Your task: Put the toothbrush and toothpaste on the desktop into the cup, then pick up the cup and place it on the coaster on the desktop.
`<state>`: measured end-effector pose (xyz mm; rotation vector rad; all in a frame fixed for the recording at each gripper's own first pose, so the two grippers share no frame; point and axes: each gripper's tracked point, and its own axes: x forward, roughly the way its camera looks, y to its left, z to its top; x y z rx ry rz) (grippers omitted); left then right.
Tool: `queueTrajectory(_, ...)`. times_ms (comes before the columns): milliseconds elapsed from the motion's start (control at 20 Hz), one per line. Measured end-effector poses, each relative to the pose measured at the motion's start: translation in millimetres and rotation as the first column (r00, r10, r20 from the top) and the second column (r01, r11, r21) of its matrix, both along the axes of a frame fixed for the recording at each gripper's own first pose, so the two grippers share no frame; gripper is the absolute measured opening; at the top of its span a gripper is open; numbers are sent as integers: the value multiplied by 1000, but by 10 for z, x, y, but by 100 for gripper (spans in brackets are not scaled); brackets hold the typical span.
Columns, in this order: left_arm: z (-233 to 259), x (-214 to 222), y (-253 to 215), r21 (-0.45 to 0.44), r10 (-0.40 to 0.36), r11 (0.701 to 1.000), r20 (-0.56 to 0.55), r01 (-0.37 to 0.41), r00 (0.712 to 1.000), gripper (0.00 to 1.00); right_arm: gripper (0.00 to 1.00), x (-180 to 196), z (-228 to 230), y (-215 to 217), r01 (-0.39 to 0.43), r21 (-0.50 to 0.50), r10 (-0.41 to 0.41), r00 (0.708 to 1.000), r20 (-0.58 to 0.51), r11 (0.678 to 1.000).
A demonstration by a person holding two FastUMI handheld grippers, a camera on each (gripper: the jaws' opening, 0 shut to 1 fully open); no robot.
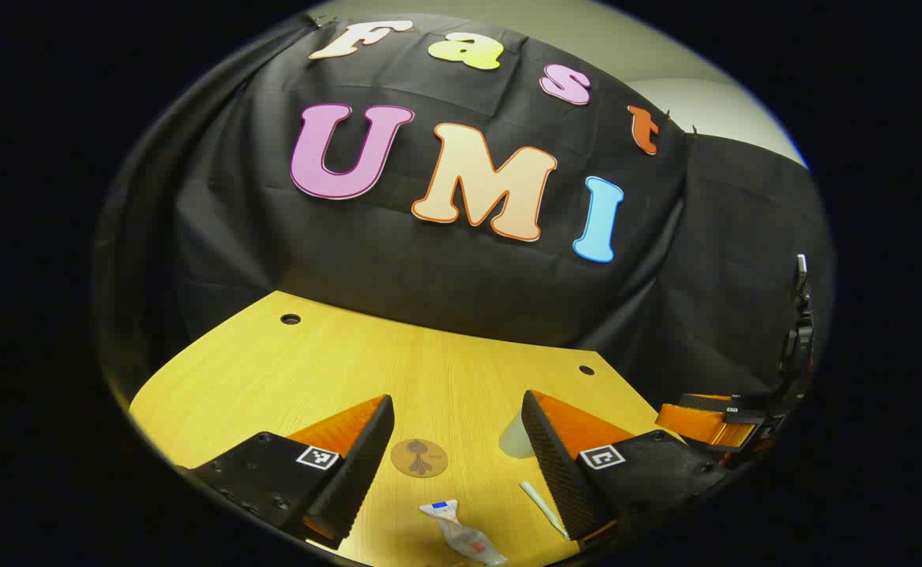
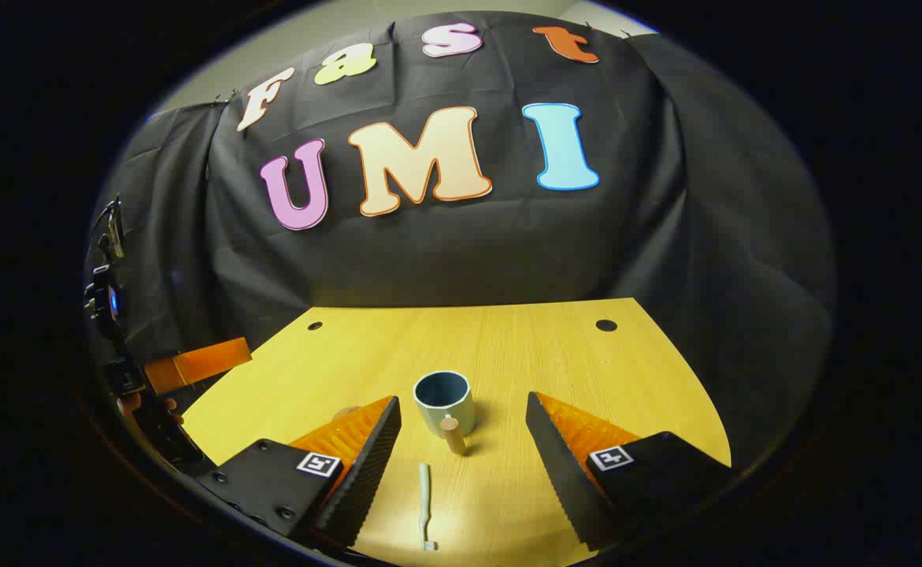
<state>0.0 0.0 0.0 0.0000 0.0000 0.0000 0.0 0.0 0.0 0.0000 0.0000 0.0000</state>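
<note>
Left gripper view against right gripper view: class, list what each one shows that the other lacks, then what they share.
Left gripper view alone: the toothpaste lying flat and the whole coaster. Right gripper view alone: the cup's open, empty inside and its wooden handle. Both: the toothbrush lying on the desktop, with the left gripper and right gripper open above it.

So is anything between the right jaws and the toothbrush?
Nothing visible. The toothbrush lies flat on the desk, in the open gap ahead of the right gripper. The cup stands farther back, apart from it.
</note>
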Motion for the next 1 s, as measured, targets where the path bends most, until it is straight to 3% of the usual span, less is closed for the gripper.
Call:
queueTrajectory(50,-12,-8,23,-5,7,1000,-4,-7,1000,94,98,20,-22,9,-6,-2,6,1000,-10,1000)
queueTrajectory(300,-64,-101,161,-5,45,999,-13,-45,999,95,98,84,-166,72,-34,-27,32,997,-72,999)
queueTrajectory(350,-87,-133,206,-1,54,999,-21,-54,998,95,94,115,-205,97,-40,-34,37,996,-82,999)
queueTrajectory(600,-172,-254,404,15,93,996,-47,-92,995,94,94,331,-315,307,-72,-54,63,987,-149,996)
queueTrajectory(650,-198,-284,451,10,100,995,-55,-100,993,94,98,359,-371,336,-79,-57,68,983,-169,995)
queueTrajectory(700,-221,-300,497,5,109,994,-62,-109,992,95,94,389,-425,373,-86,-60,73,978,-195,994)
queueTrajectory(750,-238,-317,536,1,117,993,-68,-117,991,95,98,410,-492,396,-92,-66,75,972,-222,994)
queueTrajectory(1000,-337,-396,675,-9,154,988,-90,-156,984,95,98,532,-879,561,-146,-112,93,921,-379,983)
